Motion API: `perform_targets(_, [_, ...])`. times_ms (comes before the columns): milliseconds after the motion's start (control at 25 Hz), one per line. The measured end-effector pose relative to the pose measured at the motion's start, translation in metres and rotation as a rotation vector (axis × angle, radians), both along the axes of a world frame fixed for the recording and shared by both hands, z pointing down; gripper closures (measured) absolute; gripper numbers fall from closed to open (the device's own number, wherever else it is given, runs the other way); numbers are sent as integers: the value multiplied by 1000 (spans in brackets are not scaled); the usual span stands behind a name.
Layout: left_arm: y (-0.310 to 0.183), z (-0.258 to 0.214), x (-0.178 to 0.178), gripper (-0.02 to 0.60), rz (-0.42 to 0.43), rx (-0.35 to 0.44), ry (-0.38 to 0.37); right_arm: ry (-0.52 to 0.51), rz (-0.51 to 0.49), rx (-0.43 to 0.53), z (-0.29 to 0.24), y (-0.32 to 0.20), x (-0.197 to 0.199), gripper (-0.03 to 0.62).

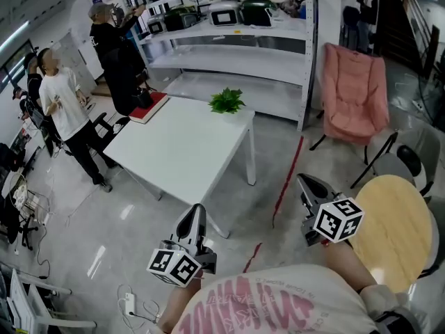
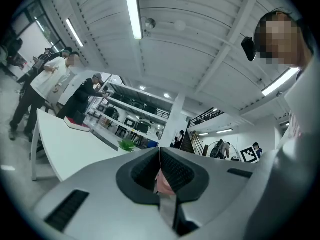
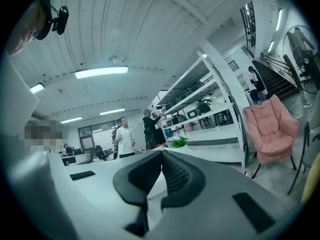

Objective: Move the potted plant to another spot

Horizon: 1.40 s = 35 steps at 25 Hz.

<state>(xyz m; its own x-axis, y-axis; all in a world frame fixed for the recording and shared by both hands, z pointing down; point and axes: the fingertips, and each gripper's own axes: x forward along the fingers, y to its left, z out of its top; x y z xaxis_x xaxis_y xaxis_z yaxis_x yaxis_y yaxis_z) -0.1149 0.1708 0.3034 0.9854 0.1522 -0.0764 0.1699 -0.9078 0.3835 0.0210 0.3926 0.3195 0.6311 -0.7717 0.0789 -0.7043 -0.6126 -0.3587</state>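
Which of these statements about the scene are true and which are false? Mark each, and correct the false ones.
1. The potted plant stands at the far edge of the white table, on the side towards the shelves. True.
2. The right gripper grips the potted plant. False: its jaws are together on nothing, and it is well short of the table.
3. A pink chair stands to the right of the white table. True.
4. The left gripper has its jaws wide apart. False: they are together, with nothing held.
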Motion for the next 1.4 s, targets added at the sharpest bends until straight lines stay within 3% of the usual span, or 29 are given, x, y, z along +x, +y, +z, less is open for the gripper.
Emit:
perform_targets(280, [1, 17, 30, 557, -60, -11, -23, 47, -55, -41, 10, 2, 38, 579])
perform_targets(440, [-3, 36, 48, 557, -79, -27, -55, 44, -35, -94, 30, 8, 57, 579])
perform_targets(840, [-17, 37, 136, 557, -36, -2, -41, -19, -36, -45, 47, -13, 127, 579])
perform_targets(1160, [-53, 35, 237, 557, -33, -5, -40, -60, -16, -28, 51, -39, 229, 579])
perform_targets(1400, [-82, 28, 293, 557, -44, -5, -42, -70, -20, -22, 46, -64, 286, 579])
